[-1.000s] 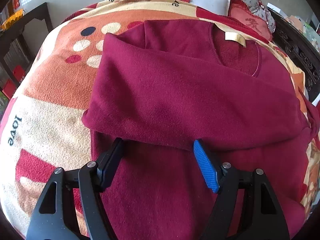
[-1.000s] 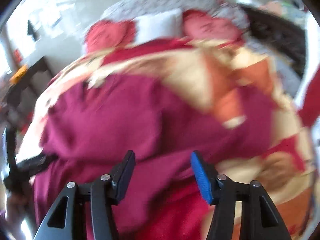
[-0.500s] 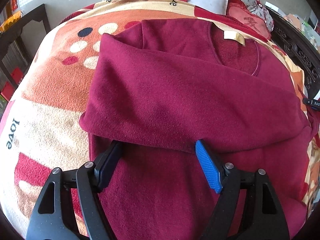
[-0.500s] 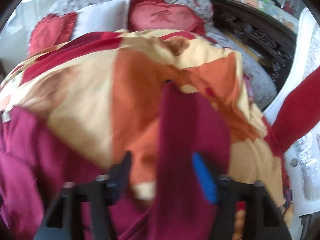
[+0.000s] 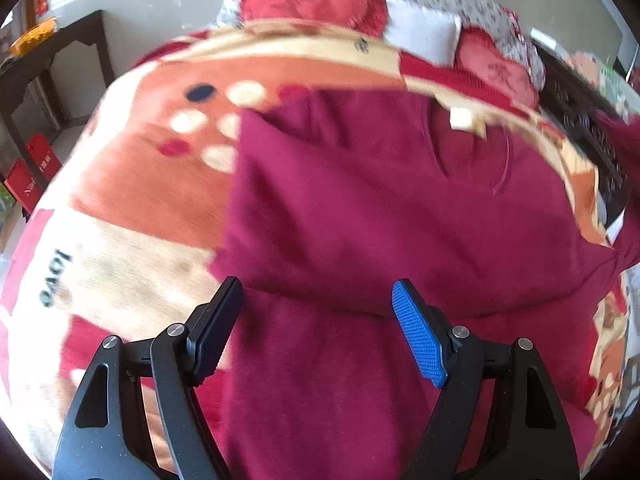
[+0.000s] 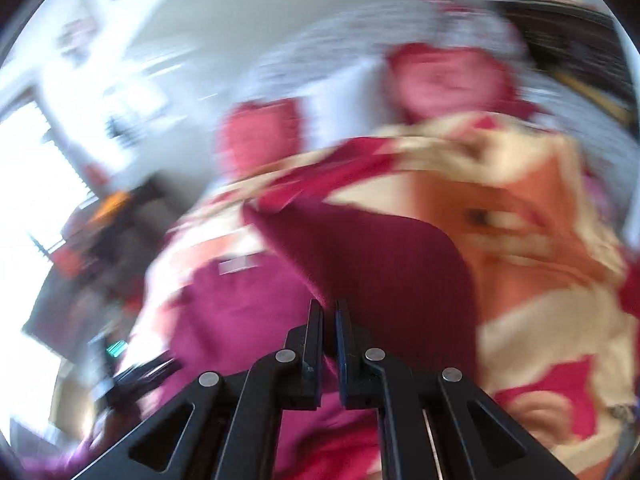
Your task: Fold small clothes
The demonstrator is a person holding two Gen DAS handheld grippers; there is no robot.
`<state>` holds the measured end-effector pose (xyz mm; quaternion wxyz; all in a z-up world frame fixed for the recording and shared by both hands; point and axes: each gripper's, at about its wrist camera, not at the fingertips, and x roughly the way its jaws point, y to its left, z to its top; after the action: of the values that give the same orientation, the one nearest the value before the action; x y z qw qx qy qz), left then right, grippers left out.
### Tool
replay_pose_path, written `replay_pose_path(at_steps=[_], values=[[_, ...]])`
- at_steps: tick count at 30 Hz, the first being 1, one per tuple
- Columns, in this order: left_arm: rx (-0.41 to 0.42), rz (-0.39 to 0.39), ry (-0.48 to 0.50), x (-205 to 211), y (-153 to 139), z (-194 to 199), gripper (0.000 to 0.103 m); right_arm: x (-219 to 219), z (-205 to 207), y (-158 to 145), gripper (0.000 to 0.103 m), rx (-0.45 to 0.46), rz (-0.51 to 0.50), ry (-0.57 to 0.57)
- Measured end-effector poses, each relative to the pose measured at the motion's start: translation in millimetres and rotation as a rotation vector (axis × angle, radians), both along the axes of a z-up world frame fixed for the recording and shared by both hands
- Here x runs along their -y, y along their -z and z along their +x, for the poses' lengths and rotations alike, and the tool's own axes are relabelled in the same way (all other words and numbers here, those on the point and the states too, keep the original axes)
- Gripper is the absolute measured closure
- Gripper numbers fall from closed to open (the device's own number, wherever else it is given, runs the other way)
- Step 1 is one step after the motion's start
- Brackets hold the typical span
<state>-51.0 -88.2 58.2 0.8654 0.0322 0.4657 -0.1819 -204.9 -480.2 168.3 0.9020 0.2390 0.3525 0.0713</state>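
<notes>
A dark red sweater lies on the patterned blanket, its left sleeve folded across the chest, a cream neck label at the collar. My left gripper is open and empty, just above the sweater's lower body below the folded sleeve. In the blurred right wrist view my right gripper is shut on the sweater's right sleeve, lifted off the blanket; the sweater's body lies to the left.
Red and white pillows lie at the head of the bed. A dark carved bed frame runs along the right. A dark side table stands at the left.
My right gripper swung to the right sleeve, closed on it and lifted it. My left gripper stayed open over the lower body and pulled back slightly.
</notes>
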Motion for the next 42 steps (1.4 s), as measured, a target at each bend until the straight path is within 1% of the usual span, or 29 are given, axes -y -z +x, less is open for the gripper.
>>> replay_pose_path(at_steps=[2,4,5,7,11,12,14,16,17,19,20,22,23,24,25,27,29,30,31,33,34,35,36,37,38,39,40,41,42], values=[[0.018,-0.025,-0.028,-16,-11,3,0.025,-32,6,-12,0.098,0.012,0.011,-0.131],[0.033,-0.047,-0.055,-31,-20,6,0.025,-76,22,-21,0.098,0.002,0.019,-0.300],[0.041,-0.054,-0.072,-40,-24,8,0.025,-89,28,-21,0.098,-0.005,0.020,-0.346],[0.057,-0.063,-0.100,-57,-31,10,0.025,-126,52,-15,0.098,-0.055,0.018,-0.460],[0.068,-0.074,-0.145,-88,-36,12,0.025,-175,101,16,0.098,-0.180,-0.017,-0.579],[0.065,-0.074,-0.152,-92,-36,13,0.025,-191,121,30,0.098,-0.234,-0.047,-0.602],[0.056,-0.075,-0.158,-98,-34,15,0.025,-206,146,53,0.098,-0.297,-0.088,-0.621],[0.051,-0.079,-0.156,-102,-32,16,0.025,-221,182,79,0.098,-0.356,-0.145,-0.636],[0.046,-0.085,-0.148,-102,-31,17,0.025,-221,194,88,0.098,-0.376,-0.153,-0.633],[0.036,-0.097,-0.128,-101,-30,17,0.025,-223,226,109,0.098,-0.409,-0.231,-0.576],[0.032,-0.106,-0.113,-100,-29,17,0.025,-221,241,117,0.098,-0.411,-0.258,-0.522],[0.027,-0.117,-0.089,-95,-28,19,0.025,-207,263,129,0.096,-0.395,-0.251,-0.397],[0.024,-0.120,-0.079,-92,-28,21,0.025,-202,266,130,0.086,-0.389,-0.236,-0.361],[0.022,-0.124,-0.068,-89,-27,23,0.025,-192,265,129,0.074,-0.375,-0.207,-0.299],[0.020,-0.132,-0.055,-85,-25,25,0.025,-182,257,123,0.070,-0.346,-0.168,-0.253],[0.013,-0.140,-0.041,-77,-22,30,0.025,-165,236,112,0.066,-0.287,-0.098,-0.219],[-0.009,-0.144,-0.019,-66,-15,38,0.025,-144,202,99,0.061,-0.246,-0.063,-0.188],[-0.025,-0.141,-0.011,-60,-11,42,0.025,-136,187,94,0.058,-0.232,-0.071,-0.176],[-0.041,-0.144,-0.008,-55,-7,46,0.025,-127,170,89,0.057,-0.215,-0.095,-0.158],[-0.071,-0.175,-0.003,-48,1,54,0.025,-104,120,75,0.050,-0.173,-0.201,-0.065],[-0.082,-0.194,-0.001,-45,4,58,0.025,-89,98,73,0.046,-0.166,-0.271,0.009],[-0.095,-0.214,0.007,-40,7,61,0.027,-79,83,70,0.036,-0.165,-0.302,0.053],[-0.106,-0.228,0.018,-36,8,63,0.031,-64,63,69,0.026,-0.163,-0.328,0.126],[-0.119,-0.243,0.032,-31,9,64,0.044,-49,51,71,0.024,-0.161,-0.321,0.172],[-0.131,-0.240,0.039,-25,10,65,0.053,-35,43,78,0.022,-0.173,-0.293,0.210],[-0.126,-0.226,0.034,-21,8,64,0.055,-25,40,88,0.022,-0.207,-0.267,0.232],[-0.113,-0.218,0.034,-19,4,63,0.062,-19,43,95,0.022,-0.240,-0.249,0.241],[-0.091,-0.211,0.037,-17,-2,61,0.071,-13,44,102,0.022,-0.264,-0.230,0.245],[-0.074,-0.210,0.039,-17,-8,59,0.075,-11,49,110,0.022,-0.268,-0.203,0.244]])
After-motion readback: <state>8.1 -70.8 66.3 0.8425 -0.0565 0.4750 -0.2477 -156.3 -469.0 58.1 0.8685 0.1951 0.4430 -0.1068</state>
